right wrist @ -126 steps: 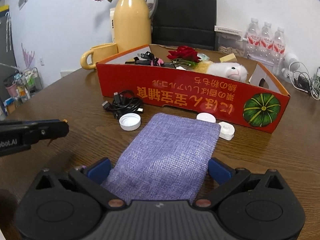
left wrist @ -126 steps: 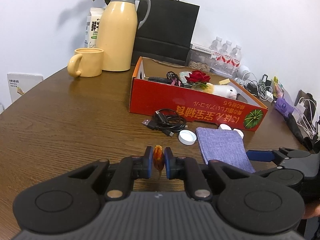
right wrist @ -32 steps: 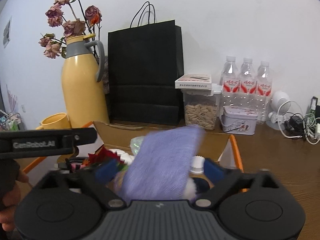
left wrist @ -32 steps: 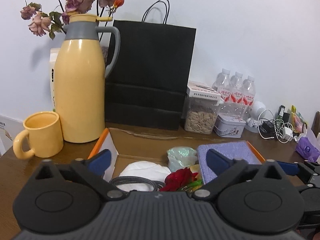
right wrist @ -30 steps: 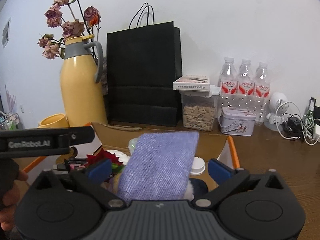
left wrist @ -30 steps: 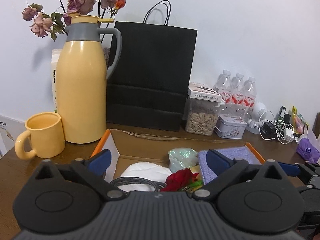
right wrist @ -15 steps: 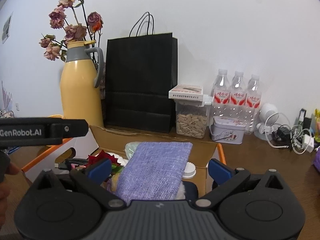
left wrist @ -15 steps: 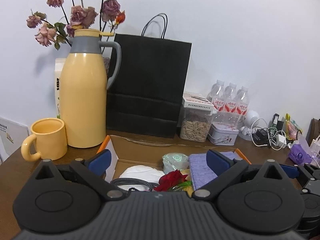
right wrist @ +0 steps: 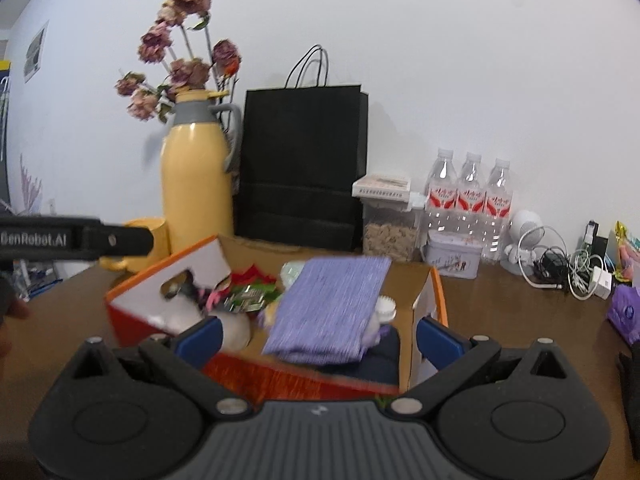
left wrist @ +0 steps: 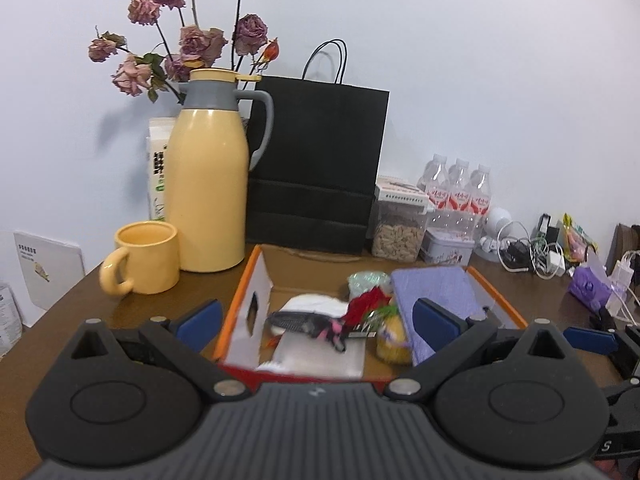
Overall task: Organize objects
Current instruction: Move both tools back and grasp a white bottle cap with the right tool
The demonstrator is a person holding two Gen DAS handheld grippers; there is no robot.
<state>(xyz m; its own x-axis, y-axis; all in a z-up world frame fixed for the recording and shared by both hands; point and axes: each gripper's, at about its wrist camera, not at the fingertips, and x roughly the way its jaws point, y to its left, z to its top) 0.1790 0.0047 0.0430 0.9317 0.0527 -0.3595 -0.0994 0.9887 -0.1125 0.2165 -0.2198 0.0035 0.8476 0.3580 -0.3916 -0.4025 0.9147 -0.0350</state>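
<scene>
Here: left claw [left wrist: 316, 318] marked "GenRobot.AI", right claw [right wrist: 318, 334], both spread, empty, above box [right wrist: 168, 276].

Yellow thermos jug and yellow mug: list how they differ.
The yellow thermos jug is tall and narrows to a grey collar with a closed lid; the yellow mug is short, squat and open on top. The jug's handle is grey and faces right, while the mug's is yellow and faces left. Both are the same pale yellow and stand upright, side by side on the wooden table.
</scene>
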